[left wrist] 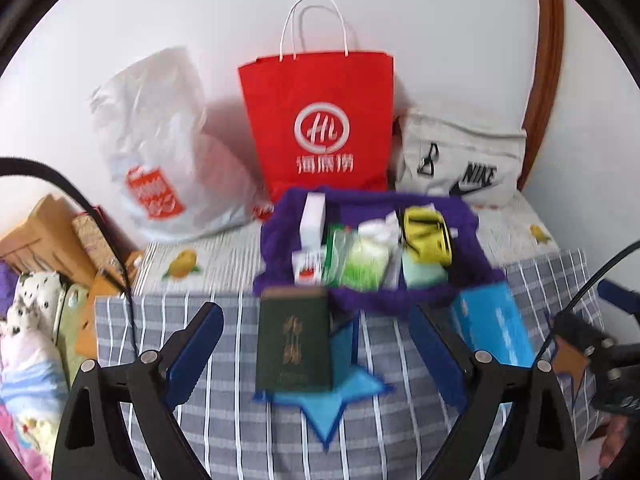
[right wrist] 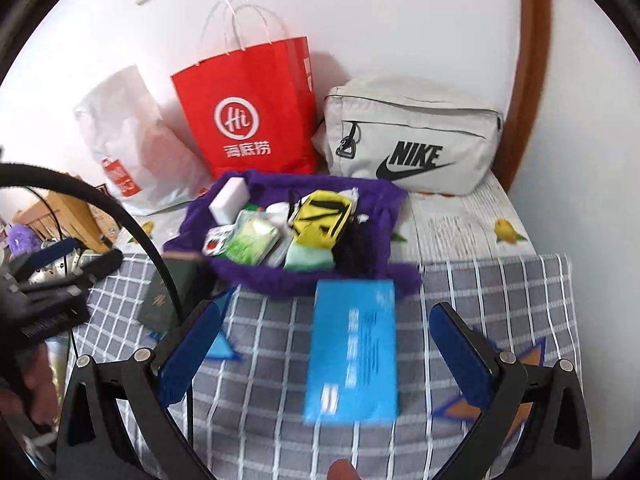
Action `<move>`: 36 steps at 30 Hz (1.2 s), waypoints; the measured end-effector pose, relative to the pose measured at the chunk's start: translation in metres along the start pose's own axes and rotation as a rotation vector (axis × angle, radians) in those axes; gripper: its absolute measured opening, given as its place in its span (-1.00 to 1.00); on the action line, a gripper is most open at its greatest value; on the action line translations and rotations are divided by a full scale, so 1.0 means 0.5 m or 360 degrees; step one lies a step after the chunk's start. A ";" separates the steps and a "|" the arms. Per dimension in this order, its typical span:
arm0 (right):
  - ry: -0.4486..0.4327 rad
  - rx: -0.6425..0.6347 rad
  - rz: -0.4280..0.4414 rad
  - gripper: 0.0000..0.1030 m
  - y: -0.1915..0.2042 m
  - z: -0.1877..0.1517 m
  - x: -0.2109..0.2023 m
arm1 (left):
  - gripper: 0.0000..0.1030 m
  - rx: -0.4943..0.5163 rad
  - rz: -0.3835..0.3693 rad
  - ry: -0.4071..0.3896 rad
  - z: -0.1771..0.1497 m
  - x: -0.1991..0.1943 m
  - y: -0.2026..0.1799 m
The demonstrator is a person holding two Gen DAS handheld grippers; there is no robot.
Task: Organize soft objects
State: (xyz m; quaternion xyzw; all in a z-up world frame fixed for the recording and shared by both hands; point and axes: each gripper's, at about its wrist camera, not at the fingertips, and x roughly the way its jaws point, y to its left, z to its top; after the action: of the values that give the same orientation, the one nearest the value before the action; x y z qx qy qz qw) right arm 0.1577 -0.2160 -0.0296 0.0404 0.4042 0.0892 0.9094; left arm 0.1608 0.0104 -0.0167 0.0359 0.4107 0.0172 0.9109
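On the bed (left wrist: 208, 248) I see a purple cloth (right wrist: 280, 276) spread like a shallow tray, and small things lie on it: a white block (right wrist: 227, 196), a green packet (right wrist: 250, 242), a yellow pouch (right wrist: 320, 220), a pale green pad (right wrist: 310, 258), a small red and white pack (left wrist: 308, 270) and some white crumpled material that I cannot identify. Behind the cloth, against the wall, stand a white plastic bag (left wrist: 160, 148), a red paper bag (left wrist: 320, 120) and a grey sports bag (right wrist: 412, 136). What is inside these three bags is hidden from me.

In front of the cloth, on a grey checked cover (right wrist: 280, 360), a dark green booklet (left wrist: 294, 344) lies partly on a blue star shape (left wrist: 324, 408), and a blue box (right wrist: 354, 352) lies near to it.

My left hand-held gripper (left wrist: 316, 360) has its fingers wide apart with the booklet lying between them, not touched. My right hand-held gripper (right wrist: 324, 356) is also fully spread, and the blue box lies between its fingers, free.

Both pictures are blurred, so the print on the box and the packets is not readable. The left view shows a heap of soft toys and fabrics (left wrist: 28, 340) at its left edge, cut off. The right view shows the whole sports bag, and also an orange star shape (right wrist: 464, 408), half hidden behind the finger.
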 end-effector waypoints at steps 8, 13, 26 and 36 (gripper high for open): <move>-0.0043 -0.0113 0.0025 1.00 0.054 -0.109 -0.100 | 0.82 -0.0065 -0.0052 -0.0040 -0.128 -0.128 0.011; -0.0031 -0.0130 0.0066 1.00 0.071 -0.157 -0.122 | 0.82 -0.0086 -0.0047 -0.0026 -0.185 -0.169 0.011; -0.0002 -0.0055 0.0061 1.00 0.060 -0.185 -0.129 | 0.82 -0.0001 0.0022 -0.0063 -0.212 -0.215 -0.022; -0.0004 -0.0020 0.0020 1.00 0.049 -0.187 -0.135 | 0.82 0.0019 -0.0020 -0.0083 -0.210 -0.226 -0.042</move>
State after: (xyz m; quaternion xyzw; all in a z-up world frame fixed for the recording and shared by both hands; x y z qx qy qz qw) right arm 0.0406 -0.2049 -0.0394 0.0373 0.4022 0.0974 0.9096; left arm 0.0073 -0.0121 -0.0031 0.0393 0.3870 0.0082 0.9212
